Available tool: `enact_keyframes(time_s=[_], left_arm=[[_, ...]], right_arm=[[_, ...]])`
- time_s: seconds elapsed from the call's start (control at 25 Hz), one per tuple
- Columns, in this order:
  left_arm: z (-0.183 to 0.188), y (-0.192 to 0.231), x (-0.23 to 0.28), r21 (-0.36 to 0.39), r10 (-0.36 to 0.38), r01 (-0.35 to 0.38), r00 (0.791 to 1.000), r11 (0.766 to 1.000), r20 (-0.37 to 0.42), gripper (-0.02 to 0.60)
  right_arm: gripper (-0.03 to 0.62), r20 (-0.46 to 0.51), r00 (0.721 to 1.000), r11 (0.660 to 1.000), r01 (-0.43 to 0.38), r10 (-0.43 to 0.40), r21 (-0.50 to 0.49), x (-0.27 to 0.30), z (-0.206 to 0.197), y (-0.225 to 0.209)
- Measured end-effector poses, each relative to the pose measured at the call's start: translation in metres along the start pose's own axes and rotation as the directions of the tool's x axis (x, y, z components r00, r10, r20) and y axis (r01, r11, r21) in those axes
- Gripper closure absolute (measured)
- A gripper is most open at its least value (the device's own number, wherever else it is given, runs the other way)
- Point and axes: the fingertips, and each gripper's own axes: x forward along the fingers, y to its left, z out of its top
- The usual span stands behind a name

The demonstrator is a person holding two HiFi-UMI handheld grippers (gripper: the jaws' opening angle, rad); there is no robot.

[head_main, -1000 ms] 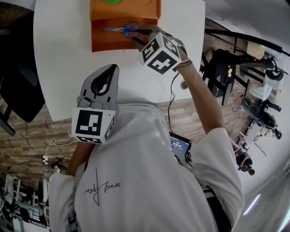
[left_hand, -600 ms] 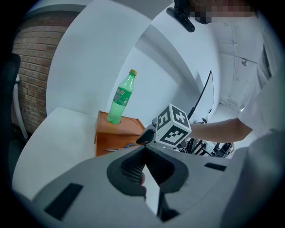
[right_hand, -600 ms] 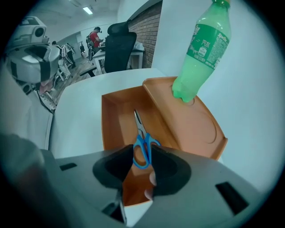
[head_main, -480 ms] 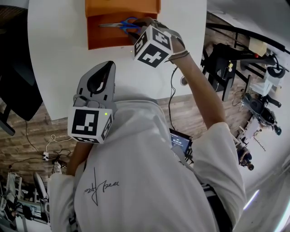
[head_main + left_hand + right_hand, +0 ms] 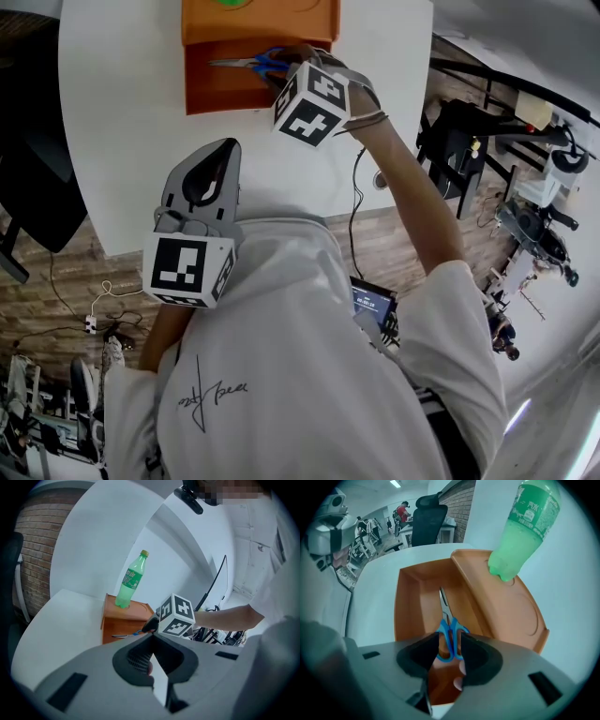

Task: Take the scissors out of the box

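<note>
I count one orange box (image 5: 225, 92) at the top of the head view. Scissors (image 5: 251, 63) — one pair, blue-handled. Green bottles (image 5: 524, 524) — one, upper right of the right gripper view. One white table (image 5: 122, 122). One black office chair (image 5: 431, 515), top centre there.

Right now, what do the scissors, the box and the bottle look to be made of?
The scissors: blue handles look like smooth moulded plastic; blades grey and narrow, probably steel. The box: uniform orange, matt, rounded edges, likely moulded plastic, though painted wood cannot be ruled out. The bottle: translucent green plastic with a printed label band.
</note>
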Motion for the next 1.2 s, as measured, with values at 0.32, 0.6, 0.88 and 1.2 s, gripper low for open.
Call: enact_keyframes(time_s=[0.32,0.6,0.88,1.2], left_arm=[[-0.002,0.003,0.001,-0.056,-0.004,0.004,1.0,0.998,-0.004,0.574],[-0.003,0.013,0.001,-0.128,0.002,-0.001,1.0,0.992,0.003,0.574],[-0.009,0.02,-0.001,-0.141,0.006,-0.006,1.0,0.99,-0.001,0.574],[-0.007,0.017,0.003,-0.138,-0.013,0.013,1.0,0.99,0.006,0.574]], right_arm=[[0.437,-0.049,0.999,0.999,0.0,-0.002,-0.044,0.011,-0.005,-0.001],[0.439,-0.084,0.996,0.998,-0.022,0.017,-0.058,0.021,-0.008,0.002],[0.496,-0.093,0.993,0.996,-0.08,0.076,-0.044,0.024,-0.007,0.011],[0.507,-0.122,0.992,0.997,-0.023,0.014,-0.071,0.024,-0.007,0.011]])
